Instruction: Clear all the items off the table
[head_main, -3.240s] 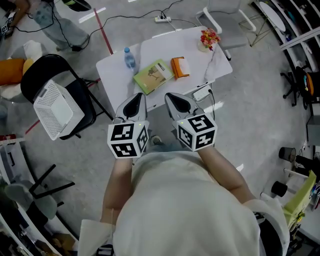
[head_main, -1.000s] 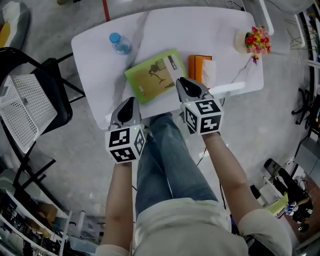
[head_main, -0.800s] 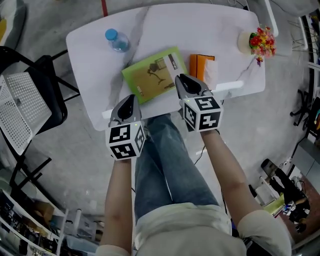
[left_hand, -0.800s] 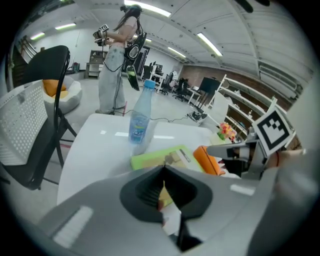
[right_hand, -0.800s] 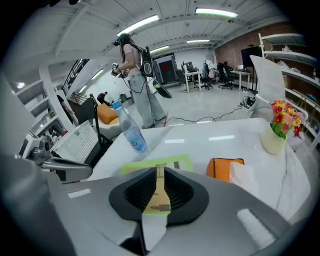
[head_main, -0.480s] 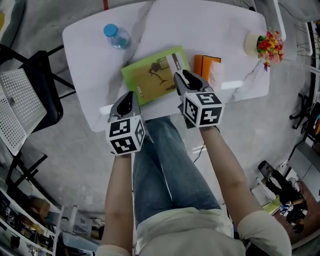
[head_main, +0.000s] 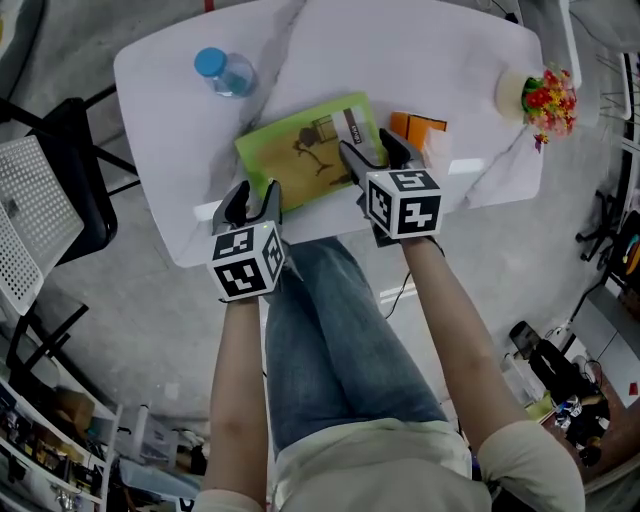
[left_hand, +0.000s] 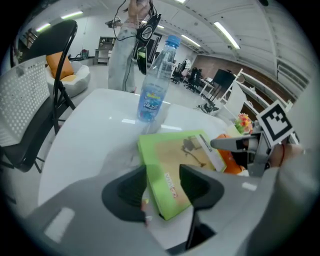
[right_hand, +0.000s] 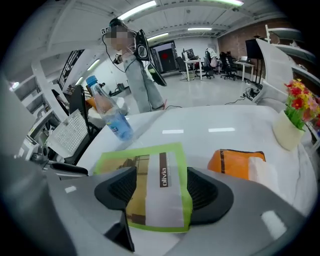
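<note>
While nose-down, left tongs (head_main: 252, 197) and right tongs (head_main: 370, 150), jaws just opening, astride book (head_main: 295, 152).

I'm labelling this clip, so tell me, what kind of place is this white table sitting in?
Probably an open-plan office or lab. Desks with office chairs stand behind the table, long ceiling strip lights run overhead, and there is a bare concrete floor.

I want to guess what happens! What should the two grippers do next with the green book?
Probably close both on the flat green book: the left gripper and right gripper have just opened their jaws, each straddling its near edge, not yet pinching.
</note>
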